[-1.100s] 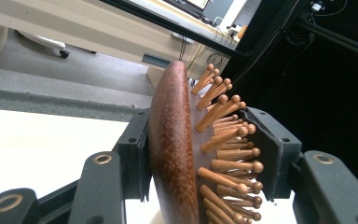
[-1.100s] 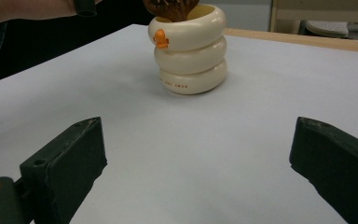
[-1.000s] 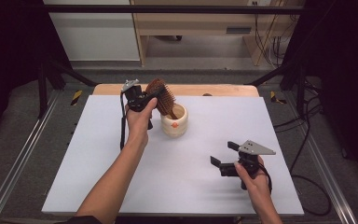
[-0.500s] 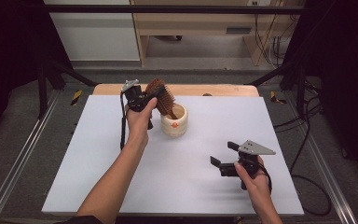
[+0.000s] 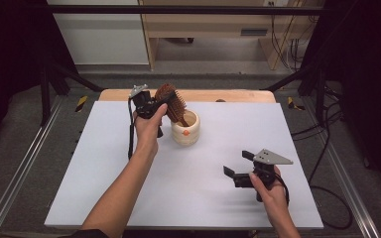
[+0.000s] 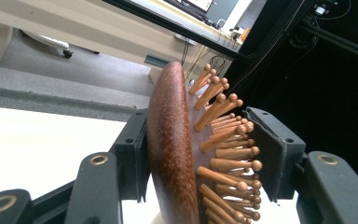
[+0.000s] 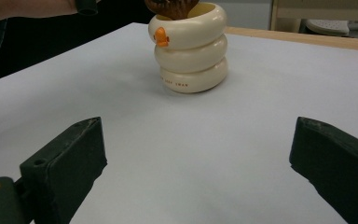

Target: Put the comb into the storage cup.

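1. The left gripper (image 5: 159, 105) clasped the hairbrush (image 5: 172, 102) by its head, near the table's (image 5: 104, 173) far edge.
2. The brush handle stood in the cream cup (image 5: 186, 128).
3. The right gripper (image 5: 236, 166) rested with its jaws spread, holding nothing.

The brush (image 6: 177, 154) is running off the bottom edge of the left gripper view, and in the high view its handle is disappearing inside the cup (image 5: 186, 133). The small print on the cup is reading too blurred to make out. The right gripper view is cutting the brush off at its top edge.
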The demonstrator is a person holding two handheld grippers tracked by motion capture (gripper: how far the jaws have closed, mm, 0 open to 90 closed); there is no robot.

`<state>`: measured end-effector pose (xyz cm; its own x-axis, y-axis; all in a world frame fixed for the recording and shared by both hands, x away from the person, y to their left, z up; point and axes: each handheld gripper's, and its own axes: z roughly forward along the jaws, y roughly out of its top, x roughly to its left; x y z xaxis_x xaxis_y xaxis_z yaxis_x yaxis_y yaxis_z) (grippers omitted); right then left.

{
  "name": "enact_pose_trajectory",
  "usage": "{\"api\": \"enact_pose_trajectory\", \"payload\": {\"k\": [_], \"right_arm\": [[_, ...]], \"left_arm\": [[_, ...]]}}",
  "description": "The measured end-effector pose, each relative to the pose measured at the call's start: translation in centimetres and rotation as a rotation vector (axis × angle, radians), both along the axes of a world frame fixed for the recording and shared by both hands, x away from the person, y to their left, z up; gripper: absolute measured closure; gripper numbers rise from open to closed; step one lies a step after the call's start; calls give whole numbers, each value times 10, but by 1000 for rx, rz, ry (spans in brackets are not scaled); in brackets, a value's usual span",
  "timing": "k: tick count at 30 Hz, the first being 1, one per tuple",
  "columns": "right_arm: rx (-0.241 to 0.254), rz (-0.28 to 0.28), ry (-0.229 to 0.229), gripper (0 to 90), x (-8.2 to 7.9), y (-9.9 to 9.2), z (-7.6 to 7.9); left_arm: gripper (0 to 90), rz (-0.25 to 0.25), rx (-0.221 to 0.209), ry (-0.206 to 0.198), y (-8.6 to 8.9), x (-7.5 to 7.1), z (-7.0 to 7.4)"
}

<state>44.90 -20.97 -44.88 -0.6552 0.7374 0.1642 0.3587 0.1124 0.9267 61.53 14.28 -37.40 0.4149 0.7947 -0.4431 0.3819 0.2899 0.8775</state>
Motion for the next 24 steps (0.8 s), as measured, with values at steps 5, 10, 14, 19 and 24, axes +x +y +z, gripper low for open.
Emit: {"api": "enact_pose_trajectory", "payload": {"k": [5,10,14,19,24], "right_arm": [[1,1,2,38,0,0,0],[-2,1,4,38,0,0,0],[-4,3,1,38,0,1,-1],[-7,4,6,38,0,1,-1],[-9,6,4,38,0,1,-1]], "left_arm": [[433,-3,-4,-1,0,0,0],[410,4,-11,-5,1,0,0],[395,1,-7,-9,1,-1,1],[373,2,-8,-12,0,-1,1],[348,2,-6,-14,-1,-1,1]]}}
